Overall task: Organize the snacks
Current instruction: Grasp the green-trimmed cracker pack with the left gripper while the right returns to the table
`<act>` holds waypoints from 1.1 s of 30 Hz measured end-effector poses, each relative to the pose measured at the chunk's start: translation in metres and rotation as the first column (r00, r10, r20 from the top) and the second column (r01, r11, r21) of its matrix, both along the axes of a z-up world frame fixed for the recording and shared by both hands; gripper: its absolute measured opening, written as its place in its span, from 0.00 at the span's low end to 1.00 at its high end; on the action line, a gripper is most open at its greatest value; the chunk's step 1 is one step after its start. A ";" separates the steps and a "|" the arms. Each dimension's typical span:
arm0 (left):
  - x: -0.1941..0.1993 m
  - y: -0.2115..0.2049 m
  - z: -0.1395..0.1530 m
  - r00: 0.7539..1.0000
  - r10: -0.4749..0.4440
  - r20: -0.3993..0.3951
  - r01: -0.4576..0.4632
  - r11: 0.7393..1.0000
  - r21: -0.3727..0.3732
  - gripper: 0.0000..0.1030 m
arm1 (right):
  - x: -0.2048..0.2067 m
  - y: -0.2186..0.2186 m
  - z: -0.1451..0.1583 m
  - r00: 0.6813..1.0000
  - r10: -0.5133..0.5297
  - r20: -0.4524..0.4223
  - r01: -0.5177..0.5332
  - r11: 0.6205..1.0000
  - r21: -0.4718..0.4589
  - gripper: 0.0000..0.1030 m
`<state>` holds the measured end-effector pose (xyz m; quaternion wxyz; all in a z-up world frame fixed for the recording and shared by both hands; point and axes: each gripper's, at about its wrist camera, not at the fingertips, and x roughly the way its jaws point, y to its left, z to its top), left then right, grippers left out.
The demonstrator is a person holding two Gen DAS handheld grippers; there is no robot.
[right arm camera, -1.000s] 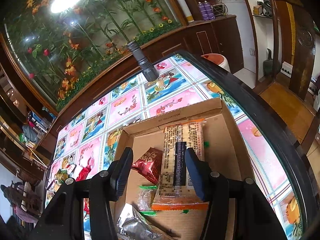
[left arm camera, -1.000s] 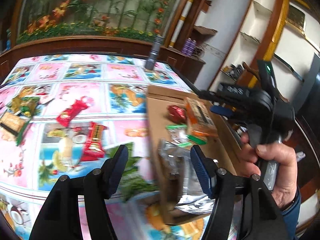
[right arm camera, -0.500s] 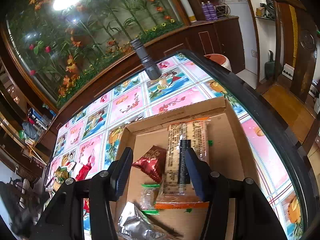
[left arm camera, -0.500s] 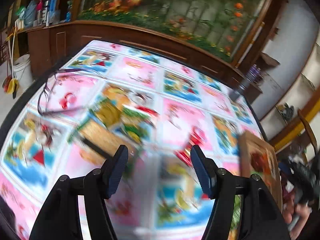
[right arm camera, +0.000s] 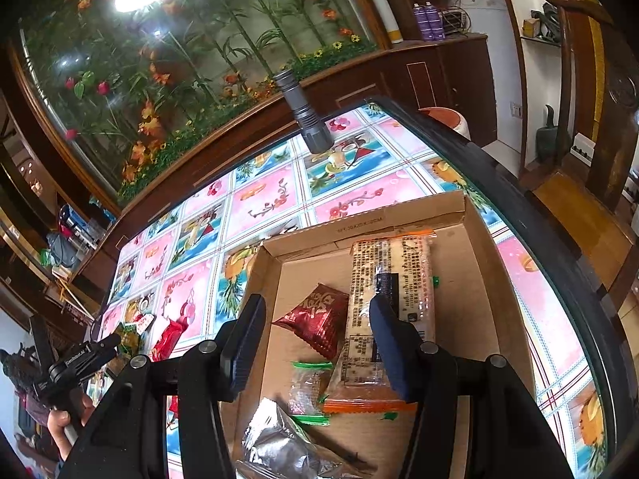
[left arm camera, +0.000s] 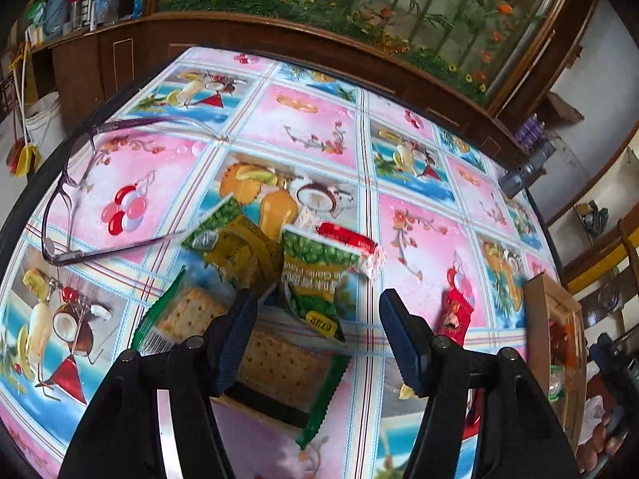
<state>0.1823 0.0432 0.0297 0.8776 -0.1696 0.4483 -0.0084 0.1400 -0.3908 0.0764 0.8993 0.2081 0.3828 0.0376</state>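
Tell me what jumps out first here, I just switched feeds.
The loud fruit-print tablecloth, with loose snacks ahead of the open left tongs: a green pea packet overlapping a cracker pack. On the right, a cardboard box already holds several snacks under the open right tongs.

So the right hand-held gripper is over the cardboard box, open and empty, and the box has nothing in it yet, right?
Not quite: the cardboard box already holds snacks, among them a red packet, a long cracker pack and a silver pouch. The right wrist view shows this. The right hand-held gripper is indeed over it, open and empty.
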 end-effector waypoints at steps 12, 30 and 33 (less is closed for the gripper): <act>-0.092 0.017 0.013 0.998 -0.042 -0.038 0.045 0.997 0.063 0.61 | -0.002 -0.001 0.001 1.000 0.003 0.006 -0.003 1.000 0.017 0.57; -0.108 0.052 -0.006 0.940 0.293 -0.176 -0.321 0.933 -0.163 0.77 | -0.002 0.003 -0.002 1.000 0.017 0.000 -0.017 1.000 0.024 0.57; -0.075 0.039 -0.009 0.945 0.266 -0.189 -0.277 0.960 -0.031 0.79 | -0.002 0.004 -0.002 1.000 0.016 0.000 -0.016 1.000 0.024 0.57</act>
